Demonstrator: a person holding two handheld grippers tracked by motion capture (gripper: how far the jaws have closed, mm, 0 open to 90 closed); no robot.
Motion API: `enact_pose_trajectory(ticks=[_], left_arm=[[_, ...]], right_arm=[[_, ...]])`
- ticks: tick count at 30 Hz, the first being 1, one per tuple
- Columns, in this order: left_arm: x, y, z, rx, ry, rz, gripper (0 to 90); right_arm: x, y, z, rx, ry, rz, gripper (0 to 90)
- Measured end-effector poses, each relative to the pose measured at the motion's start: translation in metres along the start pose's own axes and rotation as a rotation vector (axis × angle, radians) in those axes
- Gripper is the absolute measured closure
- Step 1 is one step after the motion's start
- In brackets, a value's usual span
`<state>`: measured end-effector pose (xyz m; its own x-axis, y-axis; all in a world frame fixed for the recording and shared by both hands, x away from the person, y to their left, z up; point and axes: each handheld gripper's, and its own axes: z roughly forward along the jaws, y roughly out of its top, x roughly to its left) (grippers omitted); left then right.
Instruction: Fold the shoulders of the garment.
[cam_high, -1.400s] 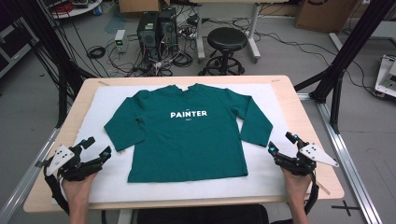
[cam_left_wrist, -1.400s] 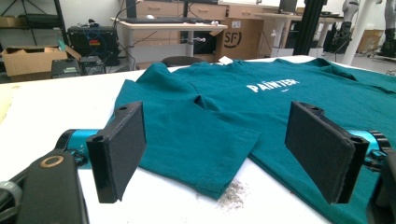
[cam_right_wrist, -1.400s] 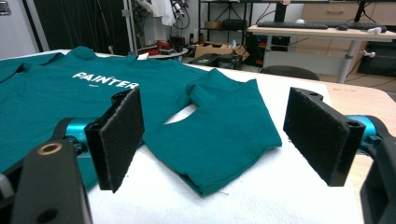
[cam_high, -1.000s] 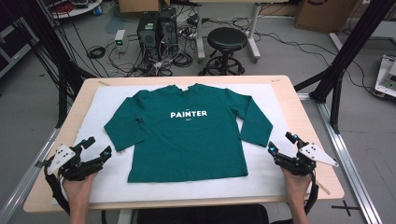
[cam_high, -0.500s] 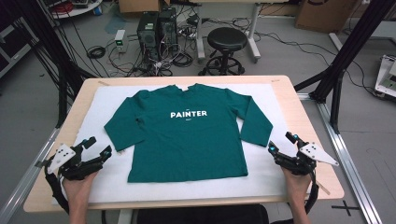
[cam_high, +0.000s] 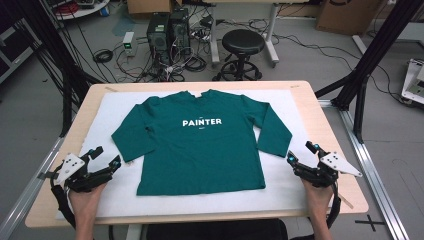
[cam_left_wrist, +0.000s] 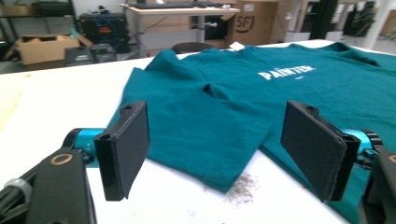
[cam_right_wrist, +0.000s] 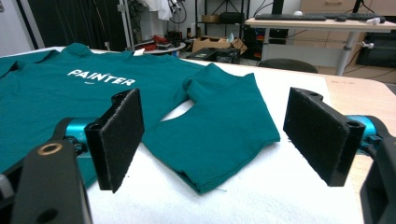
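Right now the dark green long-sleeved cotton shirt with white "PAINTER" lettering (cam_high: 202, 145) lies flat and face up on the white padded cloth (cam_high: 300, 187) that covers the pale wooden table (cam_high: 320, 115), collar toward the far edge and hem toward the person. Its body runs lengthwise away from the person, and both sleeves angle down and outward, so each cuff ends near one front corner of the garment.

That is what the next move seems to hang on. The left gripper (cam_high: 102, 160) sits on the cloth just outside the left cuff (cam_high: 126, 150), jaws spread wide with nothing between them; from the left gripper view the sleeve end (cam_left_wrist: 224, 172) lies straight ahead between the two black pads (cam_left_wrist: 123, 149), close but not touched. The right gripper (cam_high: 301, 152) mirrors it, also released and empty, just beside the right cuff (cam_high: 277, 145); in the right gripper view the cuff edge (cam_right_wrist: 219, 172) sits ahead and slightly toward the left pad (cam_right_wrist: 116, 135).

Each hand is plainly nearer its own sleeve than anything else on the shirt, and both stand about equally close. I'd judge a short push forward and inward would bring either cuff into the jaws, probably to begin folding the sleeves across the chest.
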<state>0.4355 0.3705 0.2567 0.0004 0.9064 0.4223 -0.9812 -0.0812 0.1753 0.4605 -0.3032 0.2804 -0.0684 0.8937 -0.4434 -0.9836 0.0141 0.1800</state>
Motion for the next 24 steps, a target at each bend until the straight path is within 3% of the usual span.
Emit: enact_pose_trajectory(ticks=[6, 12, 17, 24], left_arm=[[0.000, 0.001, 0.000, 0.006, 0.020, -0.012, 23.9], [0.000, 0.007, 0.002, 0.061, 0.021, -0.045, 24.9], [-0.002, 0.020, 0.007, 0.135, -0.051, -0.062, 30.9], [-0.008, 0.046, 0.024, 0.197, -0.112, -0.019, 38.9]], right_arm=[[0.000, 0.000, 0.000, 0.000, -0.001, -0.001, 20.7], [0.000, 0.000, 0.001, 0.003, -0.007, -0.003, 20.7], [0.000, 0.000, 0.000, 0.005, -0.009, -0.001, 20.7], [0.000, 0.000, 0.001, 0.008, -0.015, 0.001, 20.7]])
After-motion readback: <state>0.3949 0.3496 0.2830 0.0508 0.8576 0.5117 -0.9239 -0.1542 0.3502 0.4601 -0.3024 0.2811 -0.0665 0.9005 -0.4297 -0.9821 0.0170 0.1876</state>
